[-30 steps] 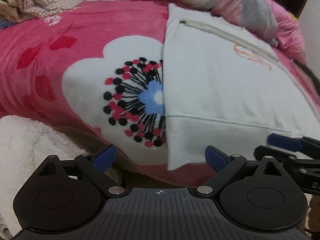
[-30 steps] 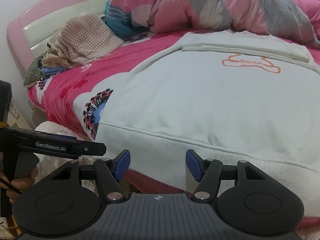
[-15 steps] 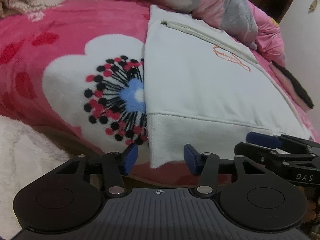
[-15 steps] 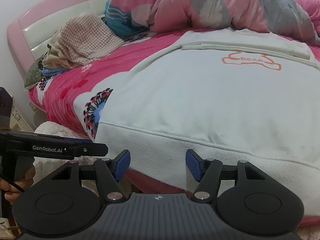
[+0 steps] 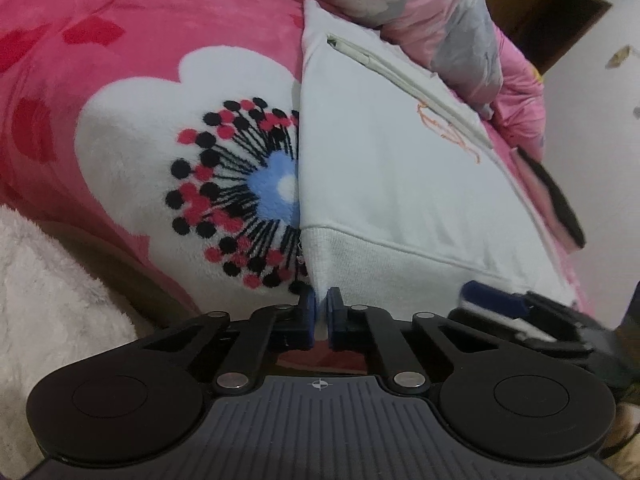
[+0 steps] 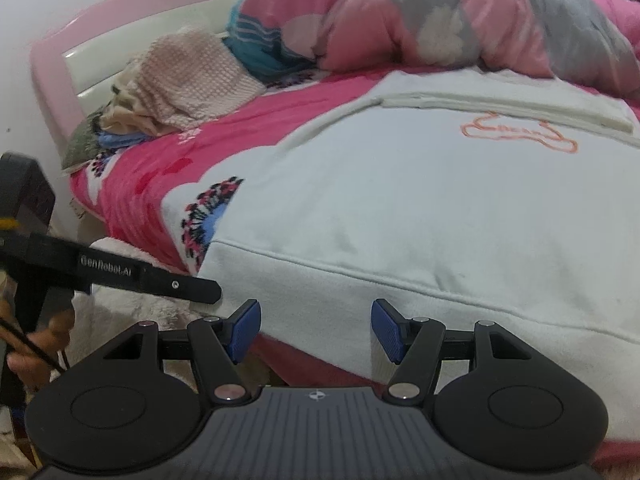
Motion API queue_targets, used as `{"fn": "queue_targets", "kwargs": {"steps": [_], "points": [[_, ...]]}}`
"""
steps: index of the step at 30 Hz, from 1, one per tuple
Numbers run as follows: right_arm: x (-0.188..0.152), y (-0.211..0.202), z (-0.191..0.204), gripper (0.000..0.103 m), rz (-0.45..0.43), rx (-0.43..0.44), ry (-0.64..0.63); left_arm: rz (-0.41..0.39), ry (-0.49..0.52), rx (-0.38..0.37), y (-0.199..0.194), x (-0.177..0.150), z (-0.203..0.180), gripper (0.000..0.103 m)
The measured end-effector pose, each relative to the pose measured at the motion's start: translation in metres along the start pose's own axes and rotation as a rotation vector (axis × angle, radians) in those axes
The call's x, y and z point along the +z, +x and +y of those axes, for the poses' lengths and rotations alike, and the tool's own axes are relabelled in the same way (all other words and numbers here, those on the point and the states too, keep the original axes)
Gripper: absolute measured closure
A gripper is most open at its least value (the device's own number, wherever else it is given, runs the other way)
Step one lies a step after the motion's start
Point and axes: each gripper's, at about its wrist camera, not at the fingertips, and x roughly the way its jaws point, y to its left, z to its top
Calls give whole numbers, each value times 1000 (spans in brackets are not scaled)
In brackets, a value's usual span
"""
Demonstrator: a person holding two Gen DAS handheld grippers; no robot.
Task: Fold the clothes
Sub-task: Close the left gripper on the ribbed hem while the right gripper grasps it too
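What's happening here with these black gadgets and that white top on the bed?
A person is folding a white sweatshirt that lies flat on a pink flowered blanket, using a hand-held two-finger tool in each hand. The left tool is shut on the sweatshirt's ribbed hem at its corner. The right tool is open, with the hem edge between its fingers but not pinched yet. No fold has been made from the hem so far.

Bare blanket [image 5: 132, 80] left of sweatshirt [image 5: 380, 168]; bunched quilt [image 6: 420, 20] behind.
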Motion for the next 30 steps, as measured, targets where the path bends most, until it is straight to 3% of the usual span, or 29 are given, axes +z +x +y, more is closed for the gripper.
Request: {"fn": "queue_targets", "kwargs": {"steps": [11,16,18,21,23,24,27,30], "points": [[-8,10,64,41,-90,22,-456,28,-137,-141,-21,10,8,101],[-15,21,92,42,-147,11,-637,29,-153,-174,-27,15,5,101],[-17,29,98,52,-153,-18,-672,27,-150,-180,-27,16,2,101],[-19,38,101,70,-144,-62,-674,25,-149,-190,-28,16,0,101],[-16,41,97,95,-146,-82,-638,20,-159,-201,-27,16,2,101],[-14,41,93,99,-150,-84,-612,16,-167,-207,-27,16,3,101],[-8,36,82,100,-158,-68,-518,-6,-188,-215,-29,16,6,100],[-4,32,72,100,-167,-52,-444,-46,-171,-173,-32,20,6,98]]}}
